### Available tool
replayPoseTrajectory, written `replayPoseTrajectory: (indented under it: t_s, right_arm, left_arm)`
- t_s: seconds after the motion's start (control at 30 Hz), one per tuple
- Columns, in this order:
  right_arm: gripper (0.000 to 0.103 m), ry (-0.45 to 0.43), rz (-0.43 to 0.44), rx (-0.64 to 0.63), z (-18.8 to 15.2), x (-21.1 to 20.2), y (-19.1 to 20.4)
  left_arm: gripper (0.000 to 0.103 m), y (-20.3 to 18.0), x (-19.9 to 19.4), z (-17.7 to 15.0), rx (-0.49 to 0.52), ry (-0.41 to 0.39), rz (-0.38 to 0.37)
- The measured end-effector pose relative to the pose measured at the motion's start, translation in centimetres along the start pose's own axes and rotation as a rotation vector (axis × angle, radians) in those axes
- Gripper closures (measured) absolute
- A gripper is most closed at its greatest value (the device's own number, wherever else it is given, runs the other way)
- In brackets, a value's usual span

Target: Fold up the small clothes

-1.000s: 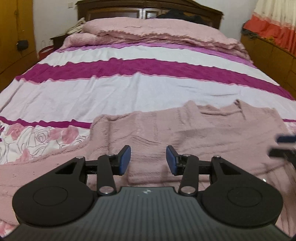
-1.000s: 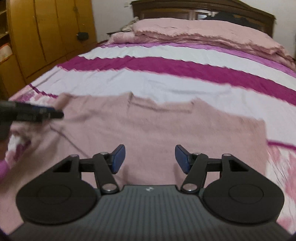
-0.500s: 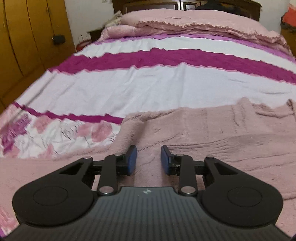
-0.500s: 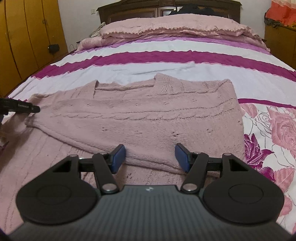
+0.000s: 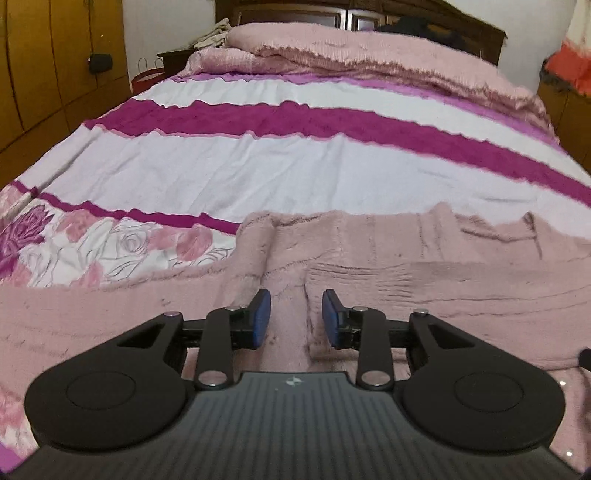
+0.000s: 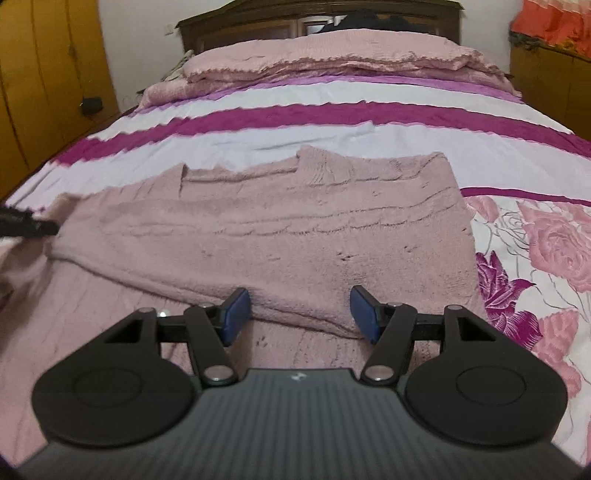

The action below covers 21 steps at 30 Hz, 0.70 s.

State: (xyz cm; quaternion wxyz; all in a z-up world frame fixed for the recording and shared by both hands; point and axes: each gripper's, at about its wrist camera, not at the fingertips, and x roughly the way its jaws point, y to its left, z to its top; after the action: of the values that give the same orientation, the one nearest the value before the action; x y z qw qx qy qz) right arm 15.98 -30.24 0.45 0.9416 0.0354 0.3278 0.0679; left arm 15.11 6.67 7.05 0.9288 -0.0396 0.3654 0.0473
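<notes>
Filling most of the room is a big bed with a sheet in white and dark pink stripes and pink roses near its foot end. Far off at the head of the bed lies a heap of pink bedding, and behind that stands a dark wooden headboard. A yellow-brown wardrobe stands beside the bed on one side.

On the foot end of the bed lies a pink knitted sweater. It is spread flat on the sheet, and part of it is folded over so there is a thick soft edge running across it.

The right gripper hangs low over the sweater, at that folded edge. Its blue pads stand wide apart, and the edge lies between them, but the pads do not press on it.

The left gripper hangs over the other end of the sweater. Its pads stand close together, with a narrow gap. A raised ridge of the knit shows in the gap, but I cannot tell if the pads are pinching it. In the right camera's view its dark tip pokes in beside the sweater's far corner.
</notes>
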Motion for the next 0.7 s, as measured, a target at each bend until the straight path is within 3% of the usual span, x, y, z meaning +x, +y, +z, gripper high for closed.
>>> replayPoseTrajectory:
  t_s: [0.13, 0.3, 0.43, 0.7]
  right_arm:
    - [0.04, -0.022, 0.02, 0.039, 0.2, -1.5, 0.2]
    - [0.04, -0.03, 0.053, 0.072, 0.0, -4.0, 0.6]
    - [0.04, -0.025, 0.073, 0.093, -0.5, -5.8, 1.2]
    - [0.04, 0.007, 0.097, 0.122, -1.9, -8.4, 2.3]
  left_arm:
    - [0.065, 1.2, -2.8, -0.4, -0.028, -0.024, -0.009]
    - [0.064, 2.9, -5.8, -1.5, -0.054, -0.03, 0.034]
    - [0.05, 4.8, -7.4, -2.3, -0.097, -0.025, 0.049]
    - [0.037, 8.7, -9.1, -4.4, -0.153, -0.021, 0.135]
